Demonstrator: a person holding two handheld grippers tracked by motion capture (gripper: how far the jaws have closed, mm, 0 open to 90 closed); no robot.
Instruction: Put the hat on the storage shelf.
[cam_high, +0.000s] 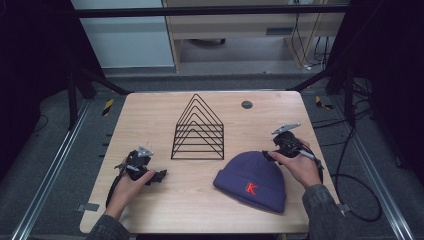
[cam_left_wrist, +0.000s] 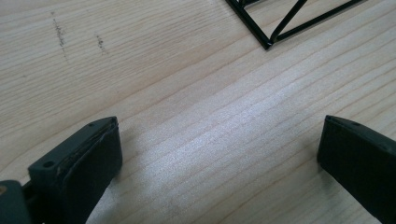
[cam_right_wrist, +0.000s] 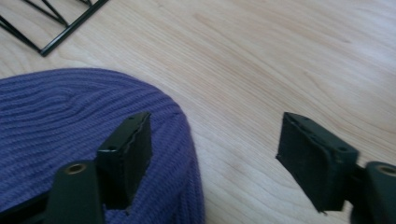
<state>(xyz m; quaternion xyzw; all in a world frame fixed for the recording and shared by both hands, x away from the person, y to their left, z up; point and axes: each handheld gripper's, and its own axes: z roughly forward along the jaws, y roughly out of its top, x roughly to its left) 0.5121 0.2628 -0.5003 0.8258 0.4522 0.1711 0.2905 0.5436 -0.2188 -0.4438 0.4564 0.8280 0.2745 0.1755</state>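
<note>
Pale wood tabletop (cam_high: 150, 115) carries a purple beanie (cam_high: 252, 180) at front right, crown toward the wire rack (cam_high: 198, 129), cuff toward the person. Right hand-held gripper (cam_right_wrist: 212, 154) spreads wide, one jaw over the beanie's edge. Left hand-held gripper (cam_left_wrist: 219, 154) gapes wide, empty, over bare wood.

A pale wooden table (cam_high: 200, 205) carries a black wire rack of nested triangular frames (cam_high: 198, 131), whose corner lies ahead of the left gripper's fingers (cam_left_wrist: 88, 158) and to one side, with bare wood between them. A purple ribbed knit beanie (cam_right_wrist: 70, 116) with a red letter K (cam_high: 251, 188) lies under one of the right gripper's fingers (cam_right_wrist: 128, 149); the other is over bare wood. A small dark round disc (cam_high: 246, 104) sits beyond the rack.
</note>
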